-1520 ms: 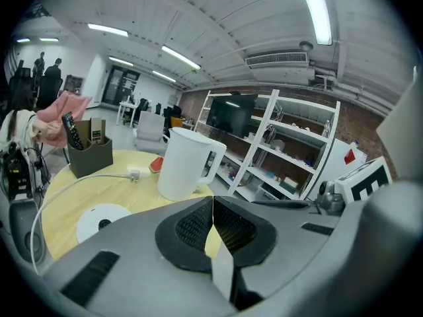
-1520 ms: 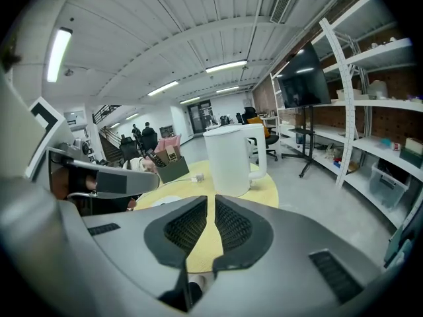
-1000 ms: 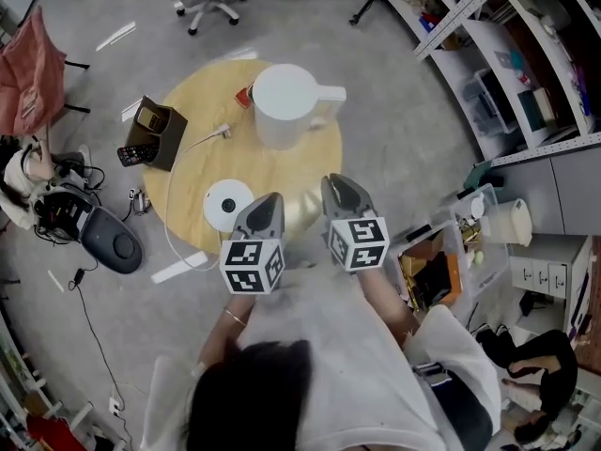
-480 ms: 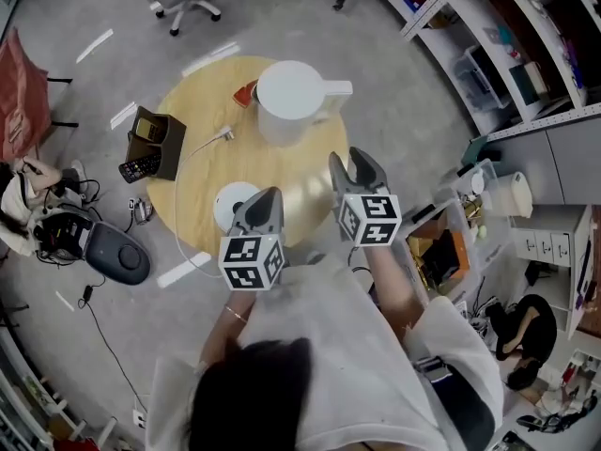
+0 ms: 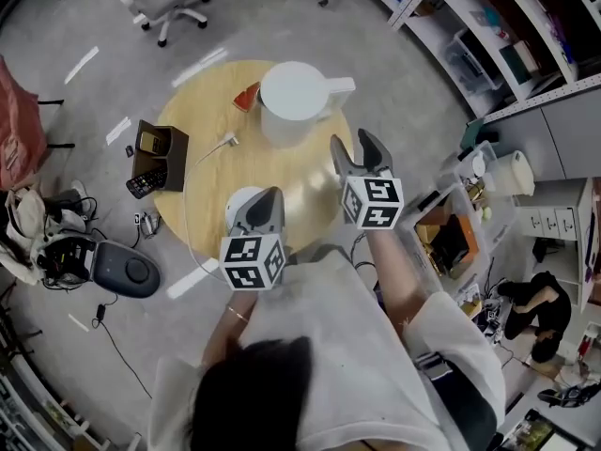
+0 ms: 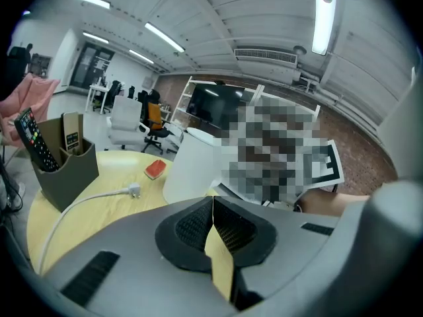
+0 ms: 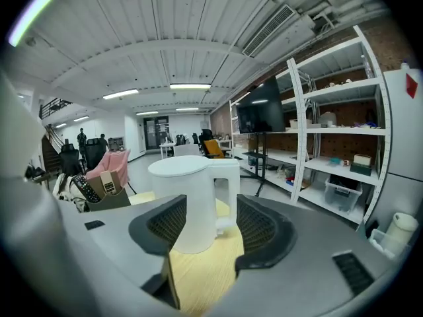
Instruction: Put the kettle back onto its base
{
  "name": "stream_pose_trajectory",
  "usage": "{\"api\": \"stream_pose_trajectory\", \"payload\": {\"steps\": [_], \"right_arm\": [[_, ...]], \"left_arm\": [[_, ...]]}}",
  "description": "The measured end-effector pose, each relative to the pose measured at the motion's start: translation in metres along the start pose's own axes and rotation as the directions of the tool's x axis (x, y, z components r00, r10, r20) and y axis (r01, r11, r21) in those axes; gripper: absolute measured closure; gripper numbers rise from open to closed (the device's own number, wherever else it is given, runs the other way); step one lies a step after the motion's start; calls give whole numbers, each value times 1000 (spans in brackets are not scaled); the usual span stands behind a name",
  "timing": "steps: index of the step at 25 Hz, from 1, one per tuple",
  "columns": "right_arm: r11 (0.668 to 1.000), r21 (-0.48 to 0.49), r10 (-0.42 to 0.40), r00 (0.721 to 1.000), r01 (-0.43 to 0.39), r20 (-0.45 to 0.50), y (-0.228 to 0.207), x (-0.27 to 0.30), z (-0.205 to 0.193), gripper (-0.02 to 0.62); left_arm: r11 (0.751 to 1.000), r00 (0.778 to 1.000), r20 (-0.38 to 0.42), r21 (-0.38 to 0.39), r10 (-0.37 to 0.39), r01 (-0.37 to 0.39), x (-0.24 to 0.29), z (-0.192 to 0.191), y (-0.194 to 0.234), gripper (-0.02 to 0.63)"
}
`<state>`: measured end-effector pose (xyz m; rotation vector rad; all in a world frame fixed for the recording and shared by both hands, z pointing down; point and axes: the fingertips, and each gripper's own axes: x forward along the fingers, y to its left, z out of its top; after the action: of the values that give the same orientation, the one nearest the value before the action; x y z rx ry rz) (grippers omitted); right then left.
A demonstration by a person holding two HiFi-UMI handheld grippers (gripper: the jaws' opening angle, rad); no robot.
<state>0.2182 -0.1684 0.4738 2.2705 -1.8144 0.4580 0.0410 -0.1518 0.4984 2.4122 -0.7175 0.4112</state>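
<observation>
Status: right gripper [image 5: 355,147] is advancing across the table [image 5: 208,163] toward the kettle [image 5: 293,101]. Compared with a second ago it is sitting further up the tabletop and closer to the handle side. Its jaws have just been opening, from fully together to wide apart. Nothing is between them yet. The right gripper view is framing the kettle body and handle straight through the gap, but the head view is showing clear tabletop between fingertips and kettle. So it is lining up, not gripping.

Left gripper [image 5: 269,197] is clenched, pads together on nothing. It is drifting slightly over the near side of the table and is now covering part of the base [image 5: 238,205] in the head view.

The kettle itself isn't moving. It is standing upright on the far side of the table, well apart from the base, with its handle pointing to the right in the head view. The base is lying near the front edge, its cable [image 5: 202,158] running off to the left.

Meaning for the task: pre-grasp is starting and transfer hasn't begun. The open jaws are probably heading for the handle, though the wide-angle lens is making exact alignment hard to judge. The left gripper may need to clear the base before set-down.
</observation>
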Motion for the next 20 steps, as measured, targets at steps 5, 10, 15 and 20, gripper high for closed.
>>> {"api": "stream_pose_trajectory", "payload": {"steps": [5,10,15,20], "right_arm": [[999,20,-38,999,38,-9,-6,10,-2,364],[996,51,-70,998,70,5,-12,21,-3,354],[994,51,-92,996,92,-5,-19,30,-6,351],[996,4,-85,996,85,-35,-28,36,-5,350]], "left_arm": [[1000,1000,-11,3,-21,21,-2,1,10,580],[1000,999,-33,-16,-17,16,0,-3,25,580],[1000,999,-36,-27,-16,15,0,-2,32,580],[1000,999,-34,-18,5,-6,-1,0,29,580]]}}
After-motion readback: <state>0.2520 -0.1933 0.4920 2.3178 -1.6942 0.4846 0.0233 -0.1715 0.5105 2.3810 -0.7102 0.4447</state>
